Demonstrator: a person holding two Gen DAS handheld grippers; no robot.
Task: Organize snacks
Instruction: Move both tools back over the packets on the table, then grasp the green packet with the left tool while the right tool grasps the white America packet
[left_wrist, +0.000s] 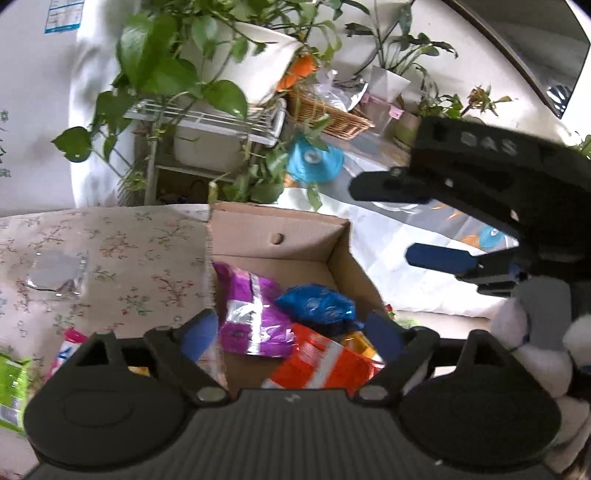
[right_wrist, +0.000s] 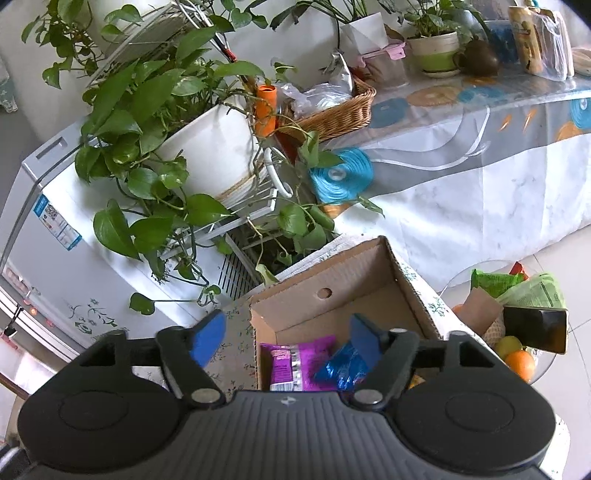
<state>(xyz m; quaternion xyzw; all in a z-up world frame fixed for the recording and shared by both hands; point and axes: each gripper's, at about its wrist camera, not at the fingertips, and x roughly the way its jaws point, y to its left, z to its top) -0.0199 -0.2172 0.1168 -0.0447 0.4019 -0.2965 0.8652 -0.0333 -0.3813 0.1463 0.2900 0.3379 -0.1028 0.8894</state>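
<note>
An open cardboard box (left_wrist: 273, 229) (right_wrist: 402, 291) sits on a floral tablecloth. It holds a purple packet (left_wrist: 251, 314) (right_wrist: 295, 362), a blue packet (left_wrist: 317, 306) (right_wrist: 343, 365) and an orange-red packet (left_wrist: 325, 365). My left gripper (left_wrist: 291, 334) is open and empty above the box's near side. My right gripper (right_wrist: 288, 338) is open and empty above the box; in the left wrist view it reaches in from the right (left_wrist: 395, 221). A green packet (left_wrist: 13, 384) and a pink-white packet (left_wrist: 68, 350) lie on the cloth left of the box.
A clear wrapper (left_wrist: 55, 275) lies on the tablecloth (left_wrist: 122, 251). Behind stand potted plants (right_wrist: 207, 147) on a white rack, a wicker basket (right_wrist: 332, 114) and a covered counter (right_wrist: 480, 155). A glass side table (right_wrist: 535, 373) to the right holds fruit, a phone and snack bags.
</note>
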